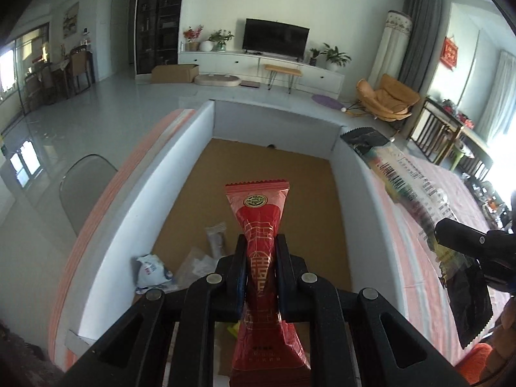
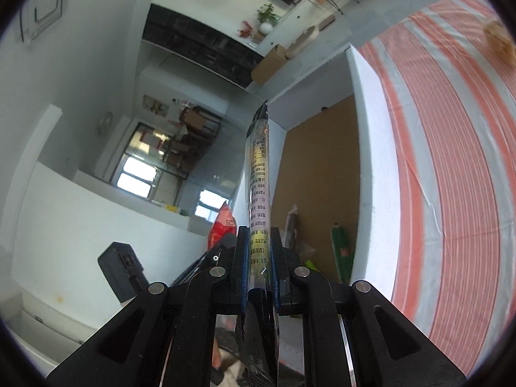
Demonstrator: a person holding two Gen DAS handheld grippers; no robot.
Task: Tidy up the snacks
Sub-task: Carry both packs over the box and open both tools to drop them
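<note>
While a bright living room with a television (image 1: 275, 39), a low white cabinet (image 1: 258, 64) and pale floor fills the background, the worktop (image 1: 429, 258) wears a red-and-white striped cloth. On it stands a white-walled box (image 1: 180, 174) with a brown cardboard floor, open on top, its far half bare. A few small packets (image 1: 180, 264) lie in the near left corner.

Above the box, the left hand-held gripper (image 1: 259, 245) is clamped on a red snack packet (image 1: 259, 213) bearing gold Chinese characters and a round green-gold emblem, too small to read. Over the box's right wall, the right hand-held gripper (image 2: 259, 238) pinches a long clear-and-black snack packet (image 2: 258, 174) printed with small Chinese text and a barcode.
</note>
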